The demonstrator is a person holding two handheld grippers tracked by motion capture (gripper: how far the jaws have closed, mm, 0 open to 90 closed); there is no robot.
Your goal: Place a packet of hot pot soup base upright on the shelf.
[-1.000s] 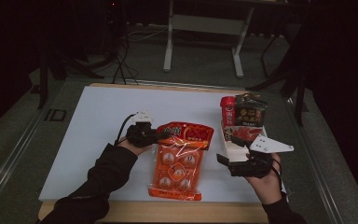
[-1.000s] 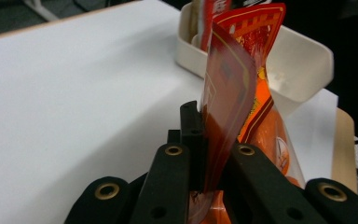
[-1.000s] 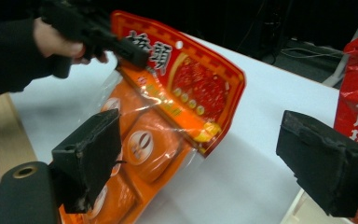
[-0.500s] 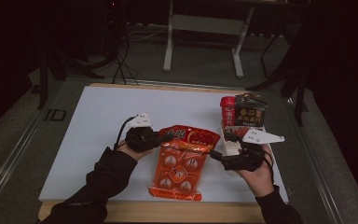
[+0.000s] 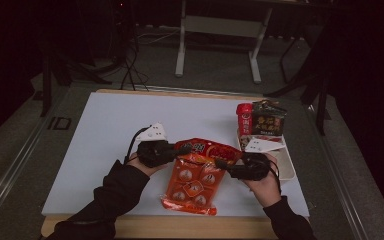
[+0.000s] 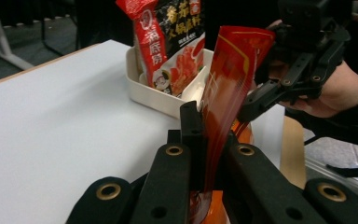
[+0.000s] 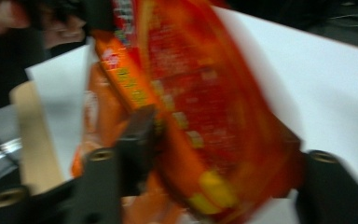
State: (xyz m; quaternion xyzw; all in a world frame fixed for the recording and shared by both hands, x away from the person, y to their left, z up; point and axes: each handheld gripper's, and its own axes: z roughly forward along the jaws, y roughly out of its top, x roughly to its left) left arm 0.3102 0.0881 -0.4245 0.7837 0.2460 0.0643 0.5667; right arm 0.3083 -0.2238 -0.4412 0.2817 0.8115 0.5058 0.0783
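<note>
Hands first, from the left: our left gripper (image 5: 184, 149) is clenched on the upper left edge of the glossy red-orange foil snack pouch (image 5: 196, 175), and in the left gripper view the film of that pouch (image 6: 226, 93) stands pinched upright between the black jaws. The pouch itself lies near the front edge of the white rectangular table (image 5: 105, 130), its top lifted between our two hands and its lower end resting on the surface. Moving right, our right gripper (image 5: 221, 164) has just been closing its jaws with the pouch's right edge between them; the right gripper view is blurred, so we cannot tell whether the pads press the film yet. Farther right sits the white plastic tray (image 5: 286, 167) with a red sachet (image 5: 244, 118) and a dark printed packet (image 5: 268, 118) standing in it.

To do this step well, we judge we should keep the left pinch firm, let the right jaws seat squarely on the seam rather than the bulging contents, and hold both hands level so the slippery film does not twist or slide out.
</note>
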